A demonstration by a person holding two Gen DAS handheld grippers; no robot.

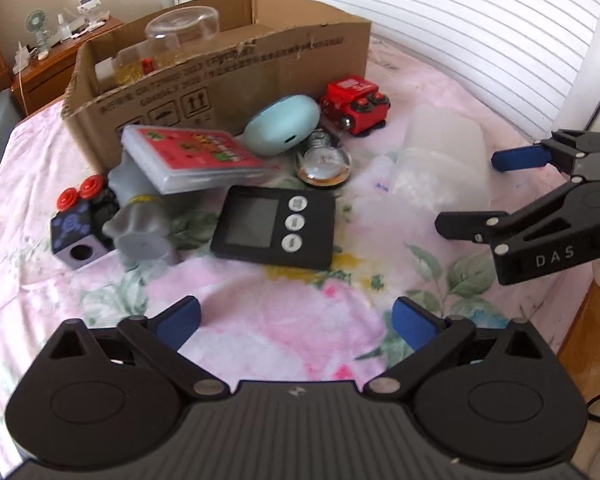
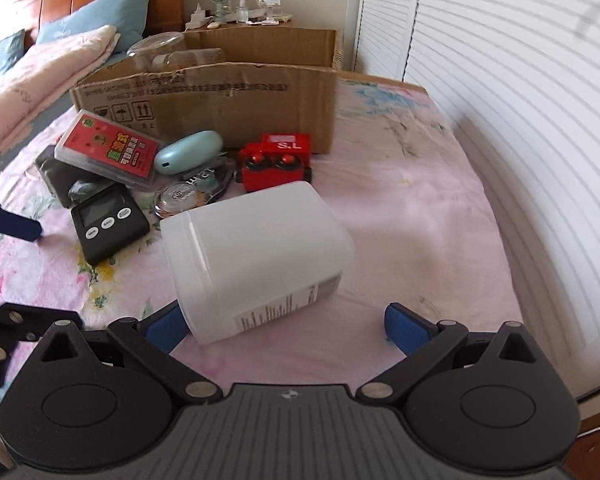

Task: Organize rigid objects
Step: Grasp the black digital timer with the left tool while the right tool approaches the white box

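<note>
A cardboard box [image 1: 228, 68] [image 2: 228, 92] stands on the bed with clear containers inside. Before it lie a black timer [image 1: 274, 226] [image 2: 108, 222], a red card case [image 1: 196, 156] [image 2: 108, 152], a mint case [image 1: 282, 124] [image 2: 188, 152], a red toy train [image 1: 356, 104] [image 2: 276, 162], a grey figure [image 1: 140, 216], a cube toy [image 1: 82, 224] and a white jar [image 2: 256, 256] [image 1: 444, 160] on its side. My left gripper [image 1: 296, 322] is open and empty, short of the timer. My right gripper [image 2: 288, 326] is open, its left finger beside the jar's near end.
A round glass piece [image 1: 324, 164] [image 2: 180, 198] lies between the mint case and the timer. A wooden nightstand [image 1: 60, 56] with a small fan stands behind the box. White louvered doors [image 2: 500, 80] run along the right. Pillows [image 2: 80, 24] lie far left.
</note>
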